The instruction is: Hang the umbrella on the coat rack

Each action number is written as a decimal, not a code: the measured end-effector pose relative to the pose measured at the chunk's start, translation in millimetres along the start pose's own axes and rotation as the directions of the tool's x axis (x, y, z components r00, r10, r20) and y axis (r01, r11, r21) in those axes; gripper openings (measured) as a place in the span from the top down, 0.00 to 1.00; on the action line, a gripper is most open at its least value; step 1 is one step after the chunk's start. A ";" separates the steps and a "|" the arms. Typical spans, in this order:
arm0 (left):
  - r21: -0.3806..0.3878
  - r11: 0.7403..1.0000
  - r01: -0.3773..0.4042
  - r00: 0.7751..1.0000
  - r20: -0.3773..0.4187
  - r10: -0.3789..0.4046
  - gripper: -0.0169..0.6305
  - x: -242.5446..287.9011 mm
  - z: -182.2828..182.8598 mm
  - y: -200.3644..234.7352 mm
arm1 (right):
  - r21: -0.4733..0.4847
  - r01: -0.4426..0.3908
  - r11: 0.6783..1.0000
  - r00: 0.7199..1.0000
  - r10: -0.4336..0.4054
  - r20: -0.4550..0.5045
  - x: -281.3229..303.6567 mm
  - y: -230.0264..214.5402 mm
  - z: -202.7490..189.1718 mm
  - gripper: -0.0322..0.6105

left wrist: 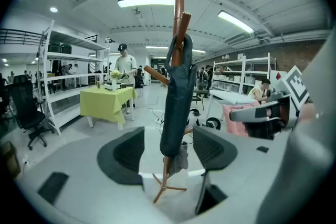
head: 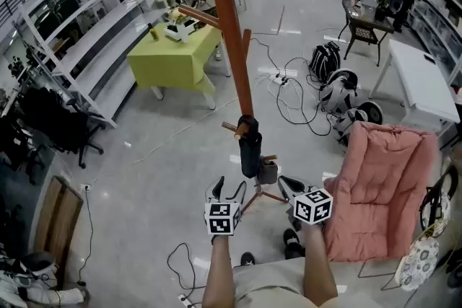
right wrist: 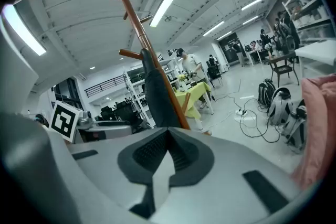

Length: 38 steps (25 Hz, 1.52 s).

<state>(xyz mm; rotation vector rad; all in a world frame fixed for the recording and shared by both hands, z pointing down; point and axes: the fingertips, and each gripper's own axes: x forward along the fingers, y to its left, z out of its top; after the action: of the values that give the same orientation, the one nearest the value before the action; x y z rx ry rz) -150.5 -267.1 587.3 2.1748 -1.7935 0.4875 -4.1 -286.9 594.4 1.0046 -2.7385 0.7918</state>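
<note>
Grey workshop floor fills the head view; at twelve o'clock we see the coat rack (head: 229, 32), the umbrella (head: 250, 148) hanging from a low peg, our left claw (head: 227, 191) and right claw (head: 291, 187) just beneath at six. Left gripper view: claw spread, umbrella (left wrist: 176, 102) beyond the gap. Right gripper view: claw pressed together, empty. We judge the hanging done; the next move calls for backing away without brushing it.
</note>
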 end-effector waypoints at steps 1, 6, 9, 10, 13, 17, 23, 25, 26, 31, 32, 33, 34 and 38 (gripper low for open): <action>0.003 1.000 0.008 1.000 0.007 -0.008 0.52 -2.1 1.6 -1.4 | 0.000 0.007 1.000 1.000 -0.007 0.006 -1.7 2.0 0.0 0.95; 0.023 0.998 0.053 0.998 0.023 -0.054 0.52 -12.3 4.0 -6.4 | 0.007 0.061 0.998 0.997 -0.062 0.043 -9.7 11.4 -3.2 0.95; 0.029 0.997 0.072 0.996 0.044 -0.073 0.52 -20.7 9.1 -5.6 | 0.016 0.093 0.996 0.994 -0.094 0.062 -14.2 17.4 -6.1 0.95; 0.032 0.997 0.077 0.996 0.051 -0.079 0.52 -23.7 11.3 -4.9 | 0.019 0.101 0.995 0.993 -0.102 0.066 -15.6 19.6 -7.2 0.95; 0.042 0.995 0.095 0.993 0.064 -0.098 0.52 -29.0 14.5 -3.4 | 0.029 0.126 0.992 0.988 -0.128 0.082 -20.7 24.0 -10.5 0.95; 0.064 0.991 0.120 0.990 0.068 -0.124 0.52 -36.6 16.1 -2.4 | 0.049 0.158 0.986 0.980 -0.162 0.114 -27.3 28.4 -12.6 0.95; 0.090 0.983 0.162 0.981 0.092 -0.171 0.53 -43.5 14.6 -4.9 | 0.047 0.184 0.982 0.974 -0.188 0.129 -30.4 35.3 -22.7 0.95; 0.105 0.979 0.176 0.978 0.098 -0.186 0.53 -45.7 16.4 -6.9 | 0.044 0.195 0.980 0.971 -0.199 0.129 -32.9 35.8 -23.6 0.95; 0.109 0.977 0.182 0.976 0.101 -0.193 0.54 -46.7 17.6 -7.7 | 0.041 0.200 0.979 0.970 -0.204 0.130 -33.8 35.9 -22.5 0.95; 0.122 0.967 0.223 0.968 0.089 -0.234 0.56 -49.3 13.1 -15.1 | 0.029 0.215 0.976 0.966 -0.217 0.139 -34.7 39.4 -14.9 0.95; 0.122 0.966 0.229 0.967 0.084 -0.240 0.56 -50.1 10.2 -16.2 | 0.027 0.215 0.976 0.967 -0.217 0.138 -34.6 41.4 -15.9 0.95; 0.122 0.965 0.234 0.966 0.082 -0.244 0.57 -50.6 8.4 -16.9 | 0.024 0.215 0.976 0.967 -0.216 0.136 -34.7 43.2 -17.2 0.95; 0.122 0.964 0.236 0.966 0.083 -0.247 0.57 -50.9 7.9 -17.3 | 0.022 0.215 0.976 0.967 -0.216 0.134 -35.0 44.6 -18.4 0.95; 0.111 0.965 0.239 0.964 0.095 -0.249 0.60 -53.8 9.6 -17.8 | 0.009 0.235 0.972 0.962 -0.234 0.139 -38.6 46.7 -19.2 0.95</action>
<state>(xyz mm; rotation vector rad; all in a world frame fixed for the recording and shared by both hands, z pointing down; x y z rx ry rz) -141.5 -219.9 555.6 2.4918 -1.5495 0.4156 -5.1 -225.0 579.8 1.4002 -2.6602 0.6951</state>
